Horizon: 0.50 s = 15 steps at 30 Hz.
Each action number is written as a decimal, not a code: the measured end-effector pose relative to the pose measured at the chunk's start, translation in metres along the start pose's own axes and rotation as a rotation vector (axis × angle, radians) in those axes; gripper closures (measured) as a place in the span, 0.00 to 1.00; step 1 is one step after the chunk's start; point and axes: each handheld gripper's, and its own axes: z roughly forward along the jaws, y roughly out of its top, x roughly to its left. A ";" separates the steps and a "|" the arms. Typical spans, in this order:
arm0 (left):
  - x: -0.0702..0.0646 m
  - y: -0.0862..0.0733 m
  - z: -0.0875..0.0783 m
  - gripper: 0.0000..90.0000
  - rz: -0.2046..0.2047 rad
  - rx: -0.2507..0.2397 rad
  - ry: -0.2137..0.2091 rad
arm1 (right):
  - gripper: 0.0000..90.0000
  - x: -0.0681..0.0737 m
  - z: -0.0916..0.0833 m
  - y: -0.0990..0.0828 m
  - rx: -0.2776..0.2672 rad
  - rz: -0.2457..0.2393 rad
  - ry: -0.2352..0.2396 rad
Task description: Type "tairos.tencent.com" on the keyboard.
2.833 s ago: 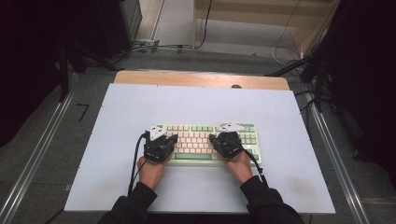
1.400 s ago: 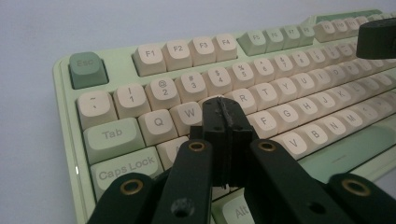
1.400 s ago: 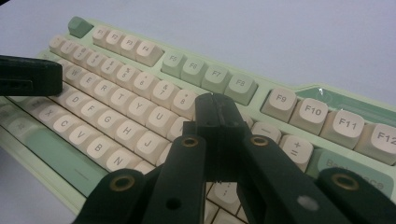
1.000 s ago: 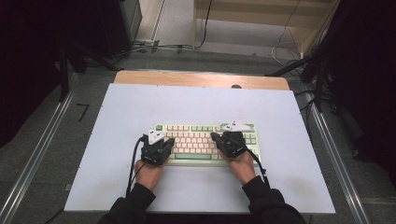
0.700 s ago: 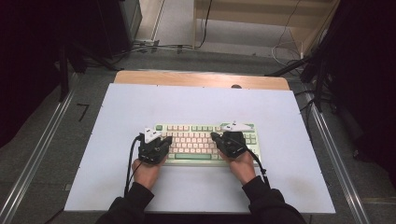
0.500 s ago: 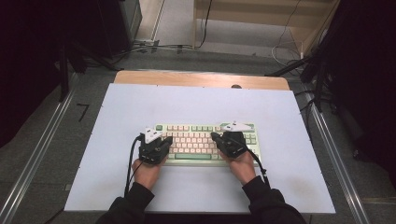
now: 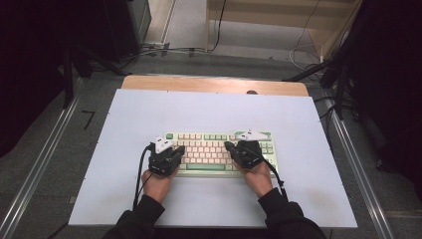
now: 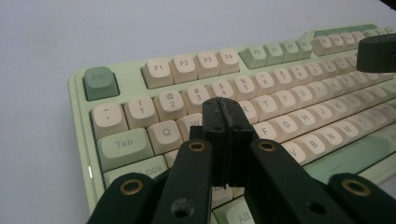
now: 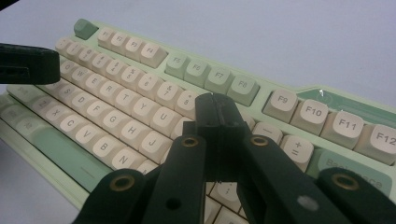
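A light green keyboard [image 7: 214,139] with cream and green keys lies at the front middle of the white table [image 7: 214,109]. My left gripper [image 7: 179,149] is over the keyboard's left end, jaws shut with nothing between them. In the left gripper view its tips [image 8: 226,109] sit above the W and E keys [image 8: 254,109]; contact cannot be told. My right gripper [image 7: 229,146] is over the keyboard's right half, also shut and empty. In the right gripper view its tips [image 9: 215,105] stand over the keys [image 9: 187,102] around 8 and 9. Each gripper view shows the other gripper's jaw tip at its edge.
A wooden strip [image 7: 199,82] runs along the table's far edge, with a small dark object [image 7: 251,92] on it. Metal rails [image 7: 348,149] flank the table on both sides. Cables [image 7: 164,50] lie on the floor beyond. Bare white surface surrounds the keyboard.
Both grippers have stayed over the keyboard with jaws shut. The left one has drifted a little to the left; the right one has barely moved.
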 end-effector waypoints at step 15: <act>0.001 0.000 0.000 1.00 -0.003 0.003 0.003 | 0.97 0.001 -0.005 -0.001 -0.002 -0.007 0.005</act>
